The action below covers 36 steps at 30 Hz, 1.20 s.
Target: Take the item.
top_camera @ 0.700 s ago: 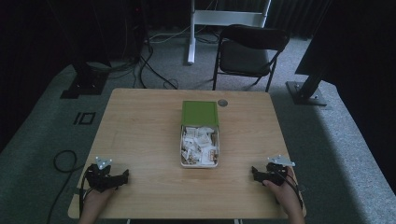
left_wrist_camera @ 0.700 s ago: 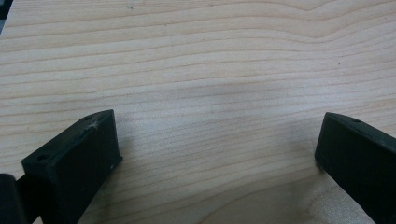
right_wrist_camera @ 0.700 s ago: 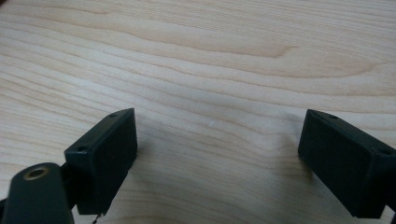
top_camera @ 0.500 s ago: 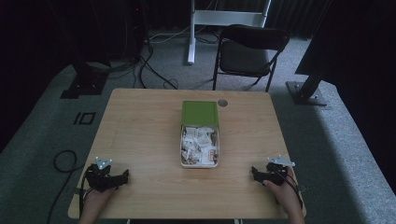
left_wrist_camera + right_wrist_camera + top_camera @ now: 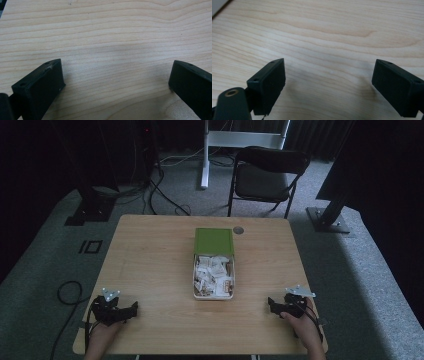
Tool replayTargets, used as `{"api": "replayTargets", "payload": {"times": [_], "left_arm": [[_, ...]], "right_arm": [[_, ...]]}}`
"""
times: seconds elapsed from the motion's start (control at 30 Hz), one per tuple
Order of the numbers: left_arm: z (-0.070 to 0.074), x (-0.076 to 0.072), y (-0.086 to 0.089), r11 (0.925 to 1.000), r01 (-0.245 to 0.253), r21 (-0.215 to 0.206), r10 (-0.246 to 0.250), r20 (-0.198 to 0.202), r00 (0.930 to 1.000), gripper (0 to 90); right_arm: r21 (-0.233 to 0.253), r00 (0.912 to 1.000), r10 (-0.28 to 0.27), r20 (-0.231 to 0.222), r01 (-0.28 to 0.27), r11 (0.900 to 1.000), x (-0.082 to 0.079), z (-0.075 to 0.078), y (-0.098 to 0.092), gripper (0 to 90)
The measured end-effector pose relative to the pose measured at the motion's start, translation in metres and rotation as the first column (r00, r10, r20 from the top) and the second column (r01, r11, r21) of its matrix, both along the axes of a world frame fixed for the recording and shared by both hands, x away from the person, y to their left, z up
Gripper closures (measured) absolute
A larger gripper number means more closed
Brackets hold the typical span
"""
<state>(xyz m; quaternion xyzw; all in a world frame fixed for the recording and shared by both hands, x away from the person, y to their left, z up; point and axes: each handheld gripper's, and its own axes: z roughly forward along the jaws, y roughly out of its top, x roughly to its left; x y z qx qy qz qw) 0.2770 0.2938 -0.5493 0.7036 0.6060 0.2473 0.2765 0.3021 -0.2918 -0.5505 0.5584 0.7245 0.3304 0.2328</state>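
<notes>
left claw and right claw: two, both jaws spread wide, empty, resting on bench. one white tray of packets mid-bench between them, one green lid at its far end.

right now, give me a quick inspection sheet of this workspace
surface: light wooden table, bare wood under both grippers.
job's things: open white rectangular box full of small white packets, its green lid lying at the far end, mid table.
clutter: small round grey disc near the far edge, beside the lid.
grippers: left gripper at the near left corner, jaws wide apart, holding nothing; right gripper at the near right corner, jaws wide apart, holding nothing.
cables: black cable loop on the floor at the left; more black cables on the floor beyond the table.
surroundings: grey carpet, black folding chair behind the table, white stand, dark stand bases either side.
</notes>
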Motion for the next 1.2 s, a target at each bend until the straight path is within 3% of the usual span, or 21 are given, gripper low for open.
{"api": "replayTargets", "payload": {"times": [0.23, 0.63, 1.2], "left_arm": [[0.0, 0.0, 0.0, 1.0, 0.0, 0.0, 0.0, 0.0, 1.0, 0.6], [0.0, 0.0, 0.0, 1.0, 0.0, 0.0, 0.0, 0.0, 1.0, 0.6], [0.0, 0.0, 0.0, 1.0, -0.001, -0.002, 0.001, 0.001, 1.0, 0.6]], "right_arm": [[0.009, 0.9998, 0.016, 0.009, -0.016, 1.0, 0.003, 0.007, 0.006, 11.5], [0.017, 0.9973, 0.056, 0.047, -0.057, 0.998, 0.009, 0.036, 0.013, 11.5], [0.034, 0.9858, 0.124, 0.113, -0.129, 0.991, 0.021, 0.074, 0.038, 13.2]]}}
